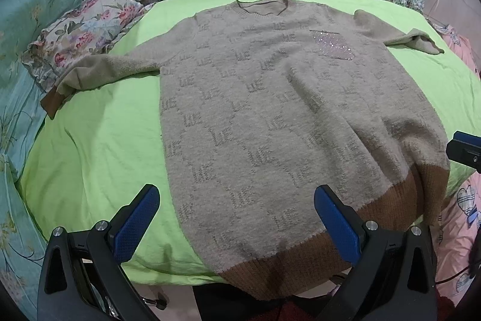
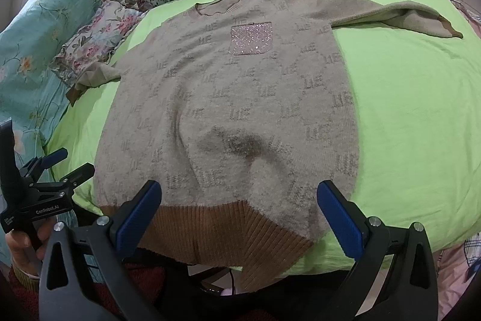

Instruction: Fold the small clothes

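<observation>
Both grippers hanging wide open and empty over the near hem of a spread-out sweater.

The left gripper (image 1: 237, 218) is hovering above the sweater's (image 1: 270, 110) near-left corner, the right gripper (image 2: 240, 215) above its brown ribbed hem (image 2: 210, 227); neither is touching it. The fuzzy beige knit, with a sparkly pink pocket (image 2: 252, 38), is lying flat, sleeves out, on a lime-green sheet (image 2: 405, 125).

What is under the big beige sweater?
The sweater lies flat on a bright green sheet, which shows all around it. Whatever is beneath its middle is covered.
</observation>
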Demonstrator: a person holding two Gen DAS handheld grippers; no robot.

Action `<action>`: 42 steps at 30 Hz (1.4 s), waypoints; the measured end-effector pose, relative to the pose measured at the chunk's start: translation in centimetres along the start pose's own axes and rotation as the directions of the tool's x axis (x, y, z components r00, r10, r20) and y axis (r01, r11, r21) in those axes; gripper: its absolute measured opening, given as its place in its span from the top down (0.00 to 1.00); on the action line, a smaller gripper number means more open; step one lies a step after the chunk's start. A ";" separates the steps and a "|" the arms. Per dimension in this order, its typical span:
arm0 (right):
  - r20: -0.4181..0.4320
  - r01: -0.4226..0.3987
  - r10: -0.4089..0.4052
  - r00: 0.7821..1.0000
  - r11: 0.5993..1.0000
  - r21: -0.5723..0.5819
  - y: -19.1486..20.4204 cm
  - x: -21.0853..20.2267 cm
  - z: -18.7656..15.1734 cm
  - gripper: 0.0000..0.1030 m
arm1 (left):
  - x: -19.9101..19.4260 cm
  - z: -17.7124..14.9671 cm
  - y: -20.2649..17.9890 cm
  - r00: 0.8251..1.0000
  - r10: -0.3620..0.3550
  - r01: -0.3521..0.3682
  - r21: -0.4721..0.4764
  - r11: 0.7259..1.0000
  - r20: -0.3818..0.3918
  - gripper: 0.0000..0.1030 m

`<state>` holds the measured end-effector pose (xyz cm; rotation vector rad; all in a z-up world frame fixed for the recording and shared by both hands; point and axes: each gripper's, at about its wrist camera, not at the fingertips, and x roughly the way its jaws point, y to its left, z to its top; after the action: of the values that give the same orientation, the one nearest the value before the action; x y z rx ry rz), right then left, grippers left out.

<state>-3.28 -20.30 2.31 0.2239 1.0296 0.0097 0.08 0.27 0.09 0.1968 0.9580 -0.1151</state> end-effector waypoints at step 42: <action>0.029 0.009 -0.014 0.999 0.991 0.136 -4.5 -0.2 3.0 0.00 | 2.5 3.5 -0.6 0.998 -0.062 0.061 -0.007 0.998 -0.032 0.00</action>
<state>-1.30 -25.28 3.13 0.3410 1.0024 -0.0742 4.20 -1.05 -0.07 0.1640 0.9964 -0.1661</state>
